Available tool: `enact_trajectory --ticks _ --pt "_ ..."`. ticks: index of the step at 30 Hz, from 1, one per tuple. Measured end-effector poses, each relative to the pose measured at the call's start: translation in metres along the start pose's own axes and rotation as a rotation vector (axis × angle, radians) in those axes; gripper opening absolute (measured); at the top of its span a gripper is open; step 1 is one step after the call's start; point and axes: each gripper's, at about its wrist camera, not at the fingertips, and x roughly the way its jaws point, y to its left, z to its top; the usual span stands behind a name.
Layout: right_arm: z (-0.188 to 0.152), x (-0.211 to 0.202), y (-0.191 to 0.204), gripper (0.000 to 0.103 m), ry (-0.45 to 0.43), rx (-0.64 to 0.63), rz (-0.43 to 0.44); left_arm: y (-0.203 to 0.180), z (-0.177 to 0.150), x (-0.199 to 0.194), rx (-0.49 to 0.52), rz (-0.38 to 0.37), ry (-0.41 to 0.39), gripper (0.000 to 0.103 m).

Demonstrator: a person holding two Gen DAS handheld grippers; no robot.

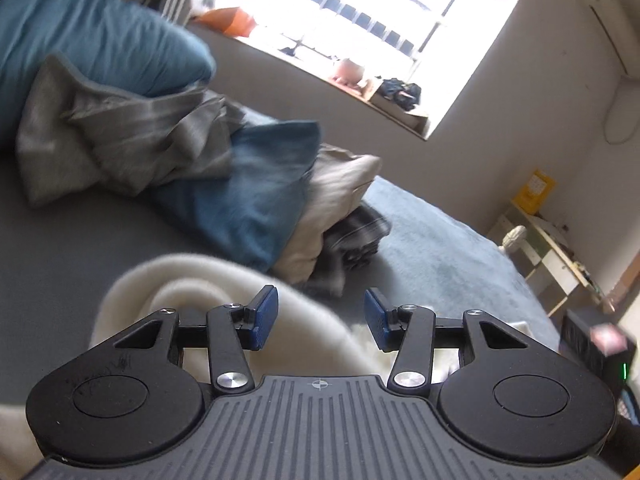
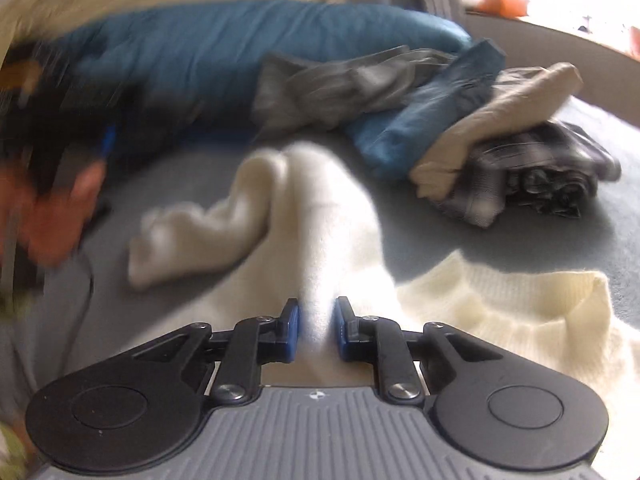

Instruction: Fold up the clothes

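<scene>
A cream knitted sweater point(image 2: 500, 304) lies spread on the grey-blue bed point(image 2: 520, 240), one sleeve point(image 2: 192, 240) trailing to the left. My right gripper point(image 2: 316, 328) is shut on a raised fold of this sweater, with the fabric pinched between the blue pads. In the left wrist view the sweater point(image 1: 192, 276) bunches under and behind my left gripper point(image 1: 320, 316), which is open with nothing between its pads. At the left edge of the right wrist view, a person's hand point(image 2: 56, 208) shows only as a blur.
A heap of unfolded clothes lies beyond: a grey garment point(image 2: 340, 84), blue jeans point(image 2: 432, 120), a beige piece point(image 2: 500, 120) and a plaid one point(image 2: 540, 176). A blue pillow point(image 2: 240, 40) lies behind it. A bright window point(image 1: 360, 20) and a low shelf point(image 1: 540, 240) stand past the bed.
</scene>
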Motion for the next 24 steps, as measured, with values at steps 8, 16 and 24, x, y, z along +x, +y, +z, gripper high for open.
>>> enact_trajectory --ticks 8,16,24 --pt "-0.031 0.014 0.038 0.040 -0.019 -0.133 -0.083 -0.043 -0.014 0.110 0.170 -0.042 0.228 0.048" --pt "-0.019 -0.056 -0.001 0.047 -0.159 -0.042 -0.076 -0.026 -0.037 0.130 0.255 -0.016 0.315 0.048" --pt "0.002 -0.071 -0.141 0.062 -0.105 0.203 -0.233 -0.028 -0.032 0.137 0.340 -0.148 0.407 0.055"
